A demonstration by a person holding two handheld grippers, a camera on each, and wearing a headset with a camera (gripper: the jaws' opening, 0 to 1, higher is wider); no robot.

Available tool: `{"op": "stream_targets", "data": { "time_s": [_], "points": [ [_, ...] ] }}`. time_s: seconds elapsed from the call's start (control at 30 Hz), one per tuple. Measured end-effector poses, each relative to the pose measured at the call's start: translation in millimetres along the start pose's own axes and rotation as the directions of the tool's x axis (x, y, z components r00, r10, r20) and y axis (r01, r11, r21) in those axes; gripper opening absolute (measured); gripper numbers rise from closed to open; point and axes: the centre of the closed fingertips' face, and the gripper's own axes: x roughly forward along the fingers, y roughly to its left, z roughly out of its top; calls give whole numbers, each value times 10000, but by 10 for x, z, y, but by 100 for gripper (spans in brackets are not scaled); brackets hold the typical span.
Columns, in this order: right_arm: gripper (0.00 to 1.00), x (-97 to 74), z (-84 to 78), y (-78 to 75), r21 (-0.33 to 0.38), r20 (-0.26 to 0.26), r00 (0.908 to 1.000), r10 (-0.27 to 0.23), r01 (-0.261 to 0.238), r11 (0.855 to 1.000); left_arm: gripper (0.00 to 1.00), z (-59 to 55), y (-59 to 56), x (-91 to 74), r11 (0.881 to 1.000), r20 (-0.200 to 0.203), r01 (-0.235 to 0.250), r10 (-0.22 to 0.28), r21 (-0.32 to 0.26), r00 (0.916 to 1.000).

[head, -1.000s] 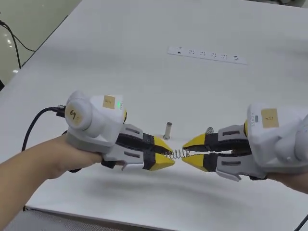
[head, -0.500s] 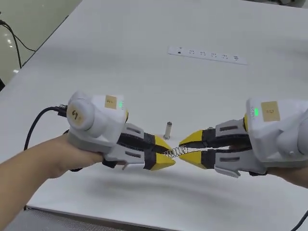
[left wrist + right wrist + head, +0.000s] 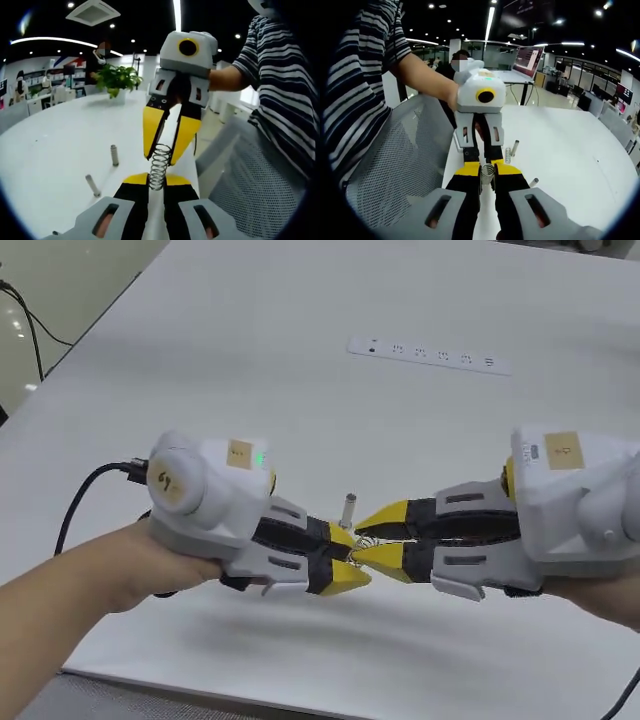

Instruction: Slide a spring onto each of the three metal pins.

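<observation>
Metal spring [image 3: 367, 535] is held in the air above the near edge of the bench [image 3: 300, 390], between the two grippers. Fingers of the left gripper [image 3: 347, 556] are pressed together on one end of the spring. Fingers of the right gripper [image 3: 362, 543] are spread, one on either side of the other end. One pin [image 3: 349, 508] stands upright on the bench just behind the tips.
</observation>
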Motion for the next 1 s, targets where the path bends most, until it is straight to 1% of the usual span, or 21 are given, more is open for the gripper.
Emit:
{"op": "stream_targets", "data": {
  "time_s": [0.1,0.17,0.27,0.37,0.5,0.53,0.63,0.73,0.83,0.9,0.93,1.0],
  "points": [
    [6,26,23,16,-96,81,9999,-68,68,9999,2,-13,-5,-15,10000,-24,-2,2,3,10000],
    [6,48,27,21,-326,64,9999,-141,143,9994,2,-27,-2,-21,10000,-89,-28,28,26,10000],
    [6,67,63,16,-358,235,9995,-217,225,9991,3,-14,0,-24,10000,-24,-44,44,-33,10000],
    [6,90,77,16,-557,170,9995,-284,293,9980,3,-17,14,-30,10000,-50,-86,86,-11,10000],
    [6,85,80,8,-611,125,9995,-289,296,9977,3,-33,23,-75,9997,-3,-192,192,-131,9998],
    [6,85,84,8,-606,145,9995,-266,275,9978,3,-32,21,-89,9996,35,-192,192,-211,9998],
    [6,88,86,-1,-570,163,9995,-280,289,9980,3,-34,26,-102,9994,44,-304,305,-167,9995],
    [6,94,92,1,-534,202,9994,-282,292,9981,3,-37,22,-114,9990,114,-354,357,-263,9993],
    [6,104,82,12,-561,181,9995,-249,258,9981,4,-49,11,-111,9989,70,-362,364,-295,9993],
    [6,100,77,4,-464,221,9994,-265,275,9985,3,-55,7,-116,9987,68,-371,374,-349,9993],
    [6,94,80,-7,-270,316,9990,-301,310,9992,3,-55,14,-127,9982,113,-397,402,-451,9991],
    [6,92,83,-16,-102,436,9985,-346,351,9993,4,-54,28,-142,9980,135,-443,450,-450,9989]
  ]
}}
